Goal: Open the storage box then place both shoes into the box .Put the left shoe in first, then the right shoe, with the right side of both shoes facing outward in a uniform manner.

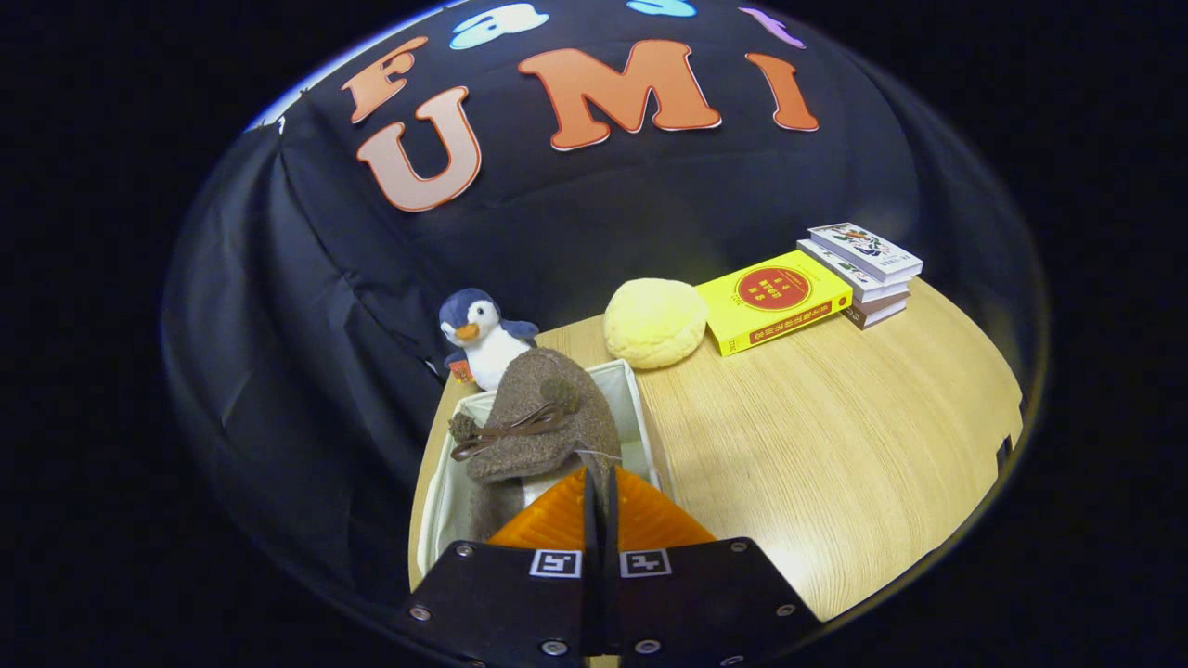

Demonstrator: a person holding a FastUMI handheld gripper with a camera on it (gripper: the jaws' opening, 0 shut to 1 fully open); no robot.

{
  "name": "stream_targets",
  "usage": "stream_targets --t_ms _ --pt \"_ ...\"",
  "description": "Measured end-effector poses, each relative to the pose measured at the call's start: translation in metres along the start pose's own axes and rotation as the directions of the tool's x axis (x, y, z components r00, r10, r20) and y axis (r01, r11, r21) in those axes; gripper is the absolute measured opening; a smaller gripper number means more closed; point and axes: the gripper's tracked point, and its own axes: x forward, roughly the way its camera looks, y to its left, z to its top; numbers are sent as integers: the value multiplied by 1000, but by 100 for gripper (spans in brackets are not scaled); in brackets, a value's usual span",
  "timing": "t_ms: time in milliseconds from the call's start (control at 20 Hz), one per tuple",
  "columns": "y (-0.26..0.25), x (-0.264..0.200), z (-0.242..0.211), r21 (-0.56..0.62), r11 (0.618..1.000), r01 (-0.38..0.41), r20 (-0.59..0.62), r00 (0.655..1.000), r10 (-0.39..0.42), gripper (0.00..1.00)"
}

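My hand-held gripper (600,506) has its fingers pinched narrow on the brown shoe's (543,417) heel edge. The shoe hangs just ahead, over the open storage box (640,408) at the desk's (817,445) left edge, its long axis pointing away from me.

Cloth-walled recording booth, wooden table (835,445)

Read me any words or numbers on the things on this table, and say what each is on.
Yellow book: print in a red circle and on the spine, too blurred to read.
Stack of books: cover print too small to read.
Penguin toy: small orange tag, unreadable.
Gripper, fingers shut on the brown shoe over the box: two square patterned marks, no words.
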Motion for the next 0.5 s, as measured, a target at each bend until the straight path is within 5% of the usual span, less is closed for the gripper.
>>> stream_targets --t_ms 150,500 --pt "-6 -1 -7 10 1000 13 -13 1000 -13 3" --pt "-3 -38 35 -20 999 -30 88 996 32 55"
